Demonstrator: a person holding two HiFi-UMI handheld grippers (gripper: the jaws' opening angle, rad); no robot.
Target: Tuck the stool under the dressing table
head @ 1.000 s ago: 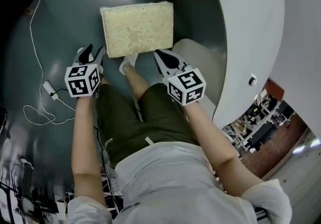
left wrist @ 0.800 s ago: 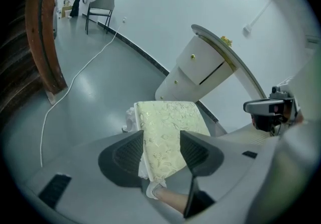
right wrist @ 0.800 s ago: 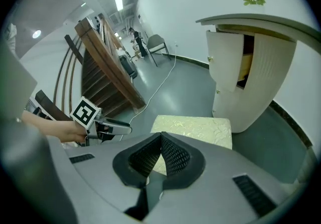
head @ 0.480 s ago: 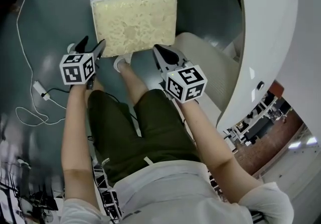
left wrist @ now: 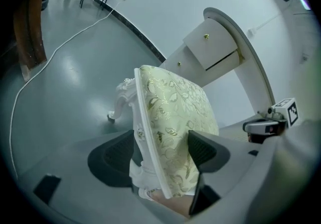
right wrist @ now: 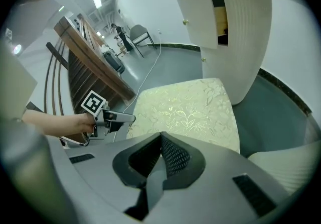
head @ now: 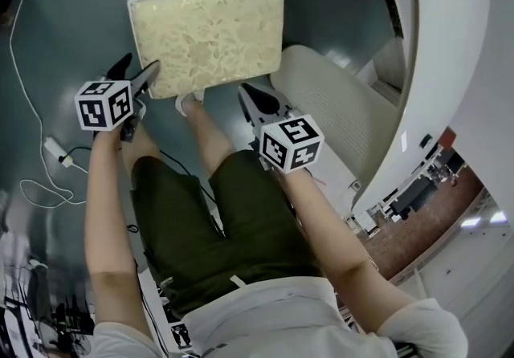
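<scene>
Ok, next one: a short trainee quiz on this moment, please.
1. True or false: the right gripper is clamped on the cream floral-cushioned stool with the white carved frame.
2. What lies between the left gripper's jaws? A) nothing B) the stool's seat edge C) the right gripper
3. Is the stool already tucked under the white dressing table?
Key: 1 false: it is shut and empty. 2 B: those jaws have just been opening and stand wide around it. 3 No: it stands out on the grey floor.
</scene>
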